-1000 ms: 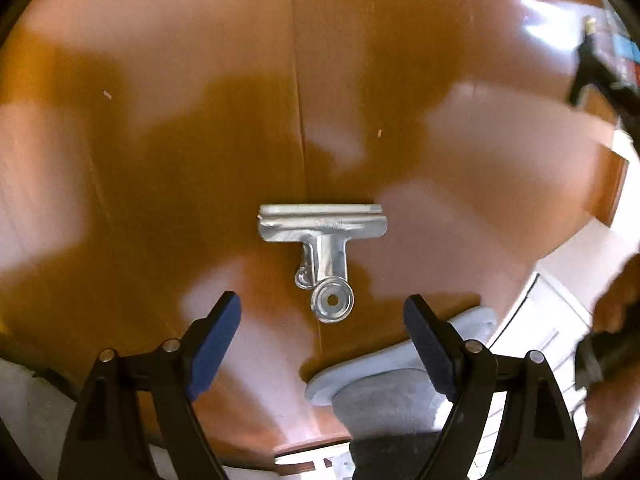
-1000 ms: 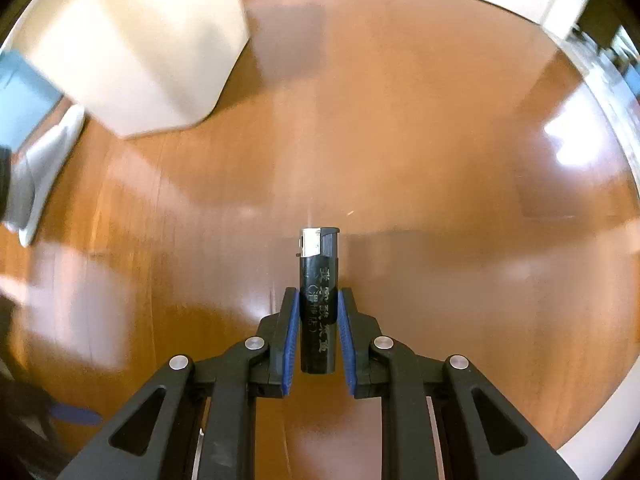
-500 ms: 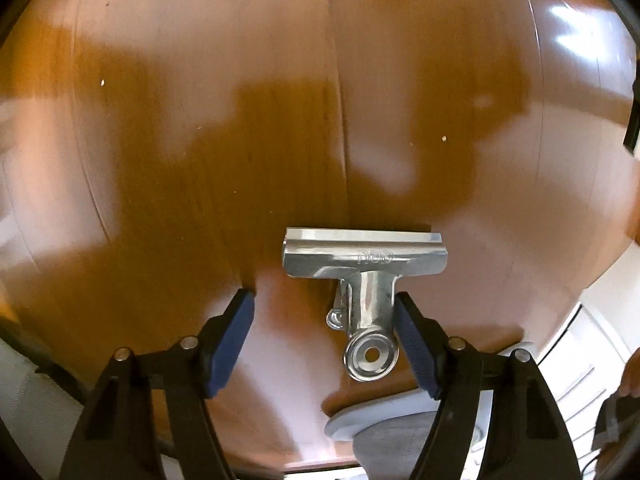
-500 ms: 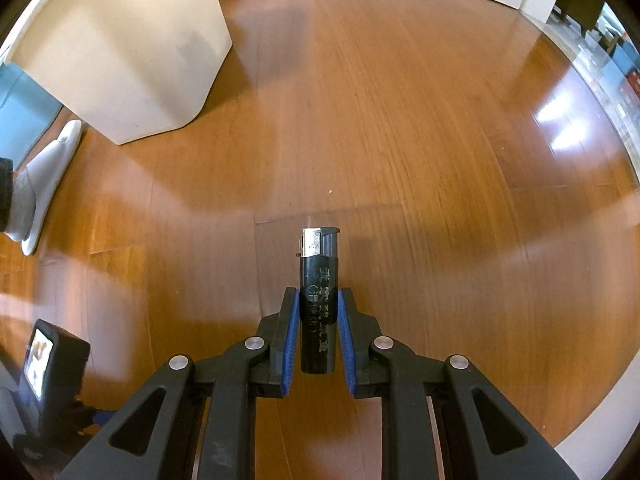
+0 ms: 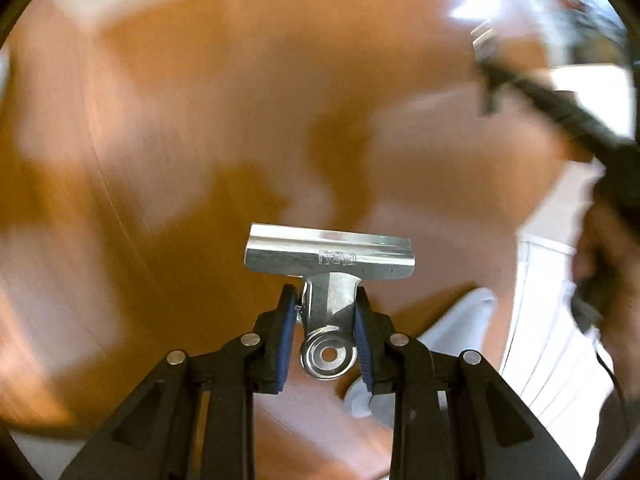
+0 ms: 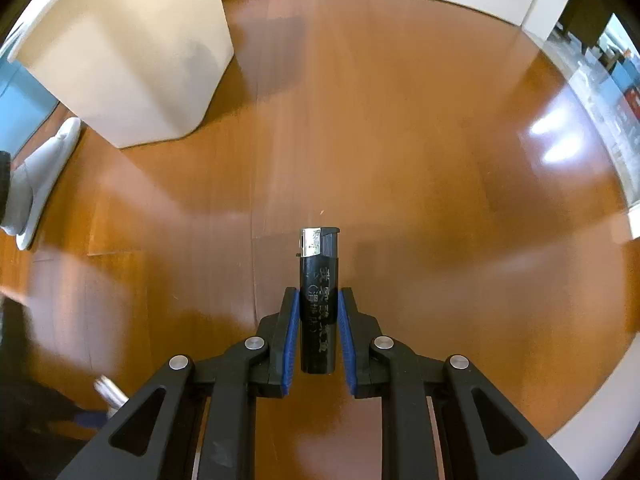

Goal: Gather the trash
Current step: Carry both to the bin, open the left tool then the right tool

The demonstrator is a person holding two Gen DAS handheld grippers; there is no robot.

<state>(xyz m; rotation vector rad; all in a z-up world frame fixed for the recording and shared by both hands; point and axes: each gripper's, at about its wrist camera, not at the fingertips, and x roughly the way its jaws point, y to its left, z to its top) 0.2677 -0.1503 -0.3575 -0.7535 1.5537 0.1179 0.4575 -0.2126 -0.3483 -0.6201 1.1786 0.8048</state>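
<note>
Our left gripper [image 5: 325, 334] has just been closing its jaws, and they now pinch the metal bulldog clip [image 5: 330, 258] by its handle, the wide jaw bar at twelve o'clock above them. Our right gripper [image 6: 318, 322] pinches the black lighter [image 6: 318, 292] upright over the wooden floor [image 6: 420, 160]. The smooth handle could twist or slip free on a fast swing toward the white bin [image 6: 132, 52] at ten o'clock

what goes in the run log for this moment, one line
left gripper: jaws just closing, shut on metal bulldog clip handle | right gripper: shut on black lighter | below: wooden floor | white bin nearby
</note>
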